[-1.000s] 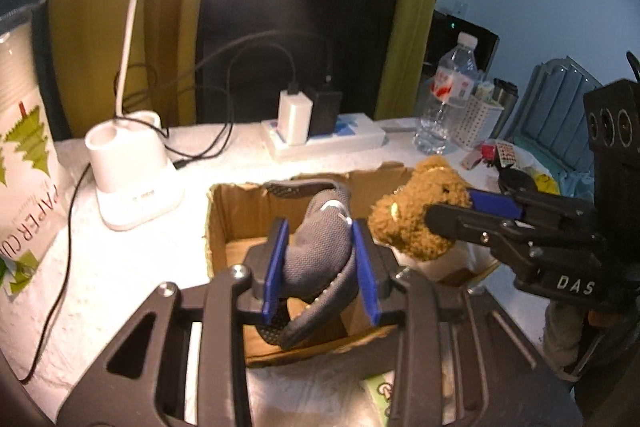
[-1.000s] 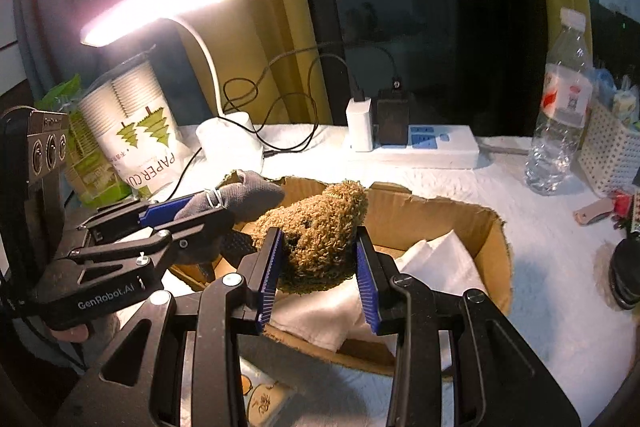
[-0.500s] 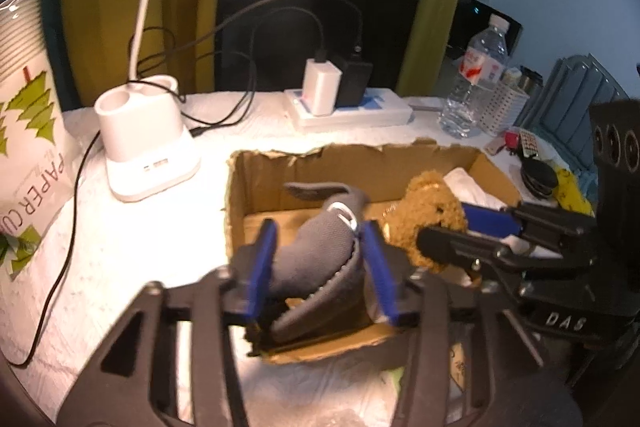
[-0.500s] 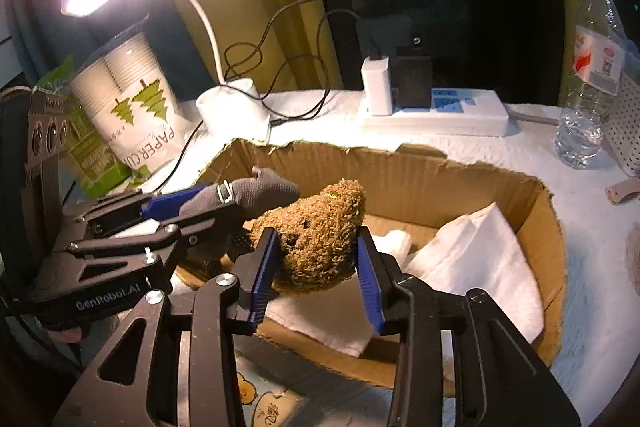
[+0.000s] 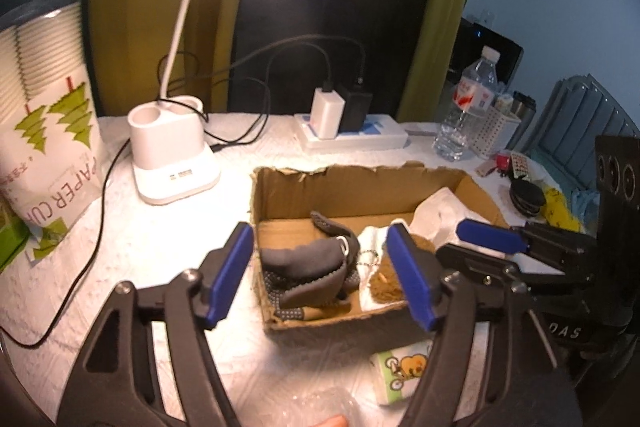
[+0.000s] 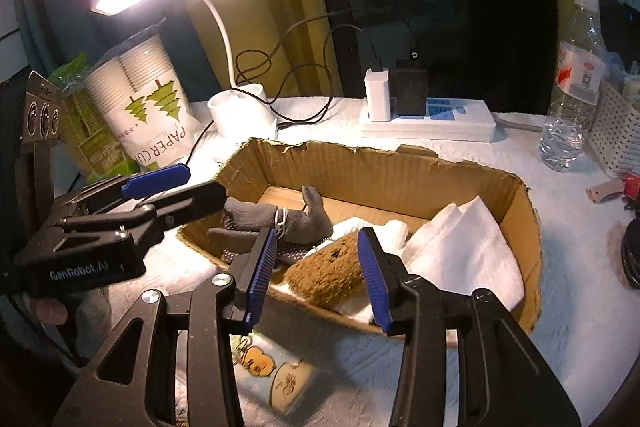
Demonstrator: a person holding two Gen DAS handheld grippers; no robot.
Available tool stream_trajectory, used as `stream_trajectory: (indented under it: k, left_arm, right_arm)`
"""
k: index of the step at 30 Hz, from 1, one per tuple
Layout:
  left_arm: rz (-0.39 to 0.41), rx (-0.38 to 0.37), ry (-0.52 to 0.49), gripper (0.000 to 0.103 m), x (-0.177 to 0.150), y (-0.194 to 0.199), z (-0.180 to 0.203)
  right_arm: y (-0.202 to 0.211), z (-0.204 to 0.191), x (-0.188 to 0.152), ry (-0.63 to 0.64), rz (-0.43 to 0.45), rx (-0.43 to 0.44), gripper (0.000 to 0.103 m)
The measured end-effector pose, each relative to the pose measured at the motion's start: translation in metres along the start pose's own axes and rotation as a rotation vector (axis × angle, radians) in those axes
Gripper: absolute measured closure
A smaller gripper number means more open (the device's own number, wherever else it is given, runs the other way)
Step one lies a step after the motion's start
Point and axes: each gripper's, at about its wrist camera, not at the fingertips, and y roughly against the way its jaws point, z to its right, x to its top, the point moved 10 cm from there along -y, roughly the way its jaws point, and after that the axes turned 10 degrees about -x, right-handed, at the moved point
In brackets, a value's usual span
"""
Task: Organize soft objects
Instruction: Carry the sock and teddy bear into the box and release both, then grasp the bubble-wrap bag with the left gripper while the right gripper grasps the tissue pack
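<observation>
- The grey sock [image 5: 310, 273] lay in the left part of the cardboard box [image 5: 352, 183] on the counter [image 5: 160, 239]; limp and light, with a metal clip, it would best be pinched at its bunched middle.
- The brown plush bear [image 6: 332, 273] rested on white cloths [image 6: 460, 251] beside it: soft, squashy, best taken around the body.
- The left tool [image 5: 324, 275] stood wide and empty, having just been opening; a second earlier it gripped the sock above the box.
- The right tool [image 6: 318, 275], jaws just parting, straddled the released bear it had held.
</observation>
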Motion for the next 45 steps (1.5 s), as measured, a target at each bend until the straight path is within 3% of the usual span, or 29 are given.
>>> stream_trajectory:
  k: [4,18,20,45]
  left_arm:
    - [0.023,-0.008,0.0,0.027,-0.001,0.015,0.004]
    - [0.057,0.001,-0.005,0.027,-0.018,0.051,0.014]
    - [0.055,0.004,-0.006,0.027,-0.024,0.054,0.014]
    - [-0.032,0.016,0.034,0.026,-0.087,0.054,0.003]
  right_arm:
    - [0.013,-0.004,-0.003,0.008,0.02,-0.003,0.058]
    - [0.05,-0.014,-0.018,0.02,0.059,-0.021,0.056]
    - [0.052,-0.016,-0.021,0.019,0.062,-0.018,0.048]
    - [0.036,-0.025,-0.075,0.008,-0.015,-0.013,0.048]
